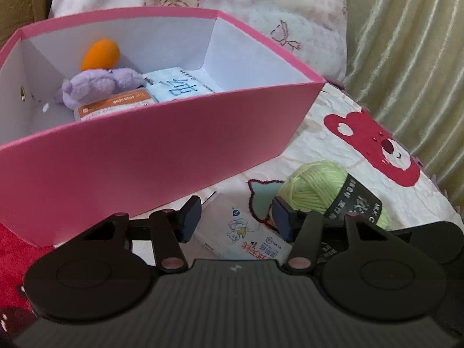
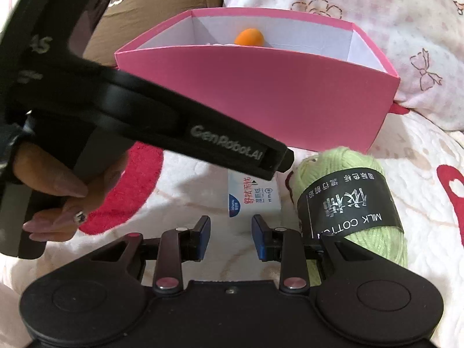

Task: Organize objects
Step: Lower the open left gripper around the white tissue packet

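Left gripper [image 1: 236, 217] jaws sat partway open astride the wet-wipe pack [image 1: 246, 236] on the quilt [image 1: 333, 145], pads not pressing. Right gripper [image 2: 231, 236] was shut, empty. Green yarn [image 2: 348, 191] lay beside the pink box [image 2: 261, 95].

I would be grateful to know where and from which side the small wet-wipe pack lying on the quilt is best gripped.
Grip the wet-wipe pack across its short width, coming from above and from the near side. It lies flat on the quilt, so only its thin long edges offer opposing faces. The pink box crowds one side and the green yarn ball the other. The left gripper already straddles it this way.
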`<state>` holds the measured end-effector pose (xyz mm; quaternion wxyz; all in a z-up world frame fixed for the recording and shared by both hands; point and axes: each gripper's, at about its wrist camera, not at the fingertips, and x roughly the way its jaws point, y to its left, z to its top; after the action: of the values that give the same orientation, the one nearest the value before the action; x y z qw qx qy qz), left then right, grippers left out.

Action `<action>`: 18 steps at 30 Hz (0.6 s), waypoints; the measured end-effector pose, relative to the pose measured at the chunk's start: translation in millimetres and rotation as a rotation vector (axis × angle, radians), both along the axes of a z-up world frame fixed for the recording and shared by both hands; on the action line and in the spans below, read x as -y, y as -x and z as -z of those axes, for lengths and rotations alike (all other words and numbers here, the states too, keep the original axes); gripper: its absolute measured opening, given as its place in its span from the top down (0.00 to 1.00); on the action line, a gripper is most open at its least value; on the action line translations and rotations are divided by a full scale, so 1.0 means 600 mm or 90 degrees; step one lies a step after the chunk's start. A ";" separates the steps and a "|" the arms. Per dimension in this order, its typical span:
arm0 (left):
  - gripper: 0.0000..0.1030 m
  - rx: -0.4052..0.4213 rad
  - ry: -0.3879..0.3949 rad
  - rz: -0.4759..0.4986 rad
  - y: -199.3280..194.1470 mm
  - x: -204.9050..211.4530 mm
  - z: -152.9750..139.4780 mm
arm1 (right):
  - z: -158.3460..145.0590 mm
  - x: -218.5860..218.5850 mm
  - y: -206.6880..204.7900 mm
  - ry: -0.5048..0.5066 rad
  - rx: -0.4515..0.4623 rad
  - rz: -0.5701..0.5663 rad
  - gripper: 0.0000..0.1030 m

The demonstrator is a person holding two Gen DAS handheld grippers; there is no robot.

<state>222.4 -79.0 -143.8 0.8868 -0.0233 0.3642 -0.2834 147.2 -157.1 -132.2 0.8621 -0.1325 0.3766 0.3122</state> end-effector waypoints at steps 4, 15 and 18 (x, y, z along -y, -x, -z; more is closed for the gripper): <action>0.49 -0.018 -0.006 -0.022 -0.007 -0.006 0.011 | 0.002 -0.003 0.000 0.002 -0.001 0.004 0.65; 0.54 -0.053 -0.016 -0.023 0.002 -0.013 0.009 | 0.007 -0.011 0.000 0.029 0.005 0.028 0.51; 0.60 -0.075 -0.011 -0.033 0.005 -0.022 0.007 | 0.008 -0.012 0.003 0.031 0.013 0.027 0.46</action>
<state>219.2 -65.8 -147.9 0.8710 -0.0416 0.4174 -0.2557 145.7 -149.9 -137.0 0.8687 -0.1488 0.3782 0.2831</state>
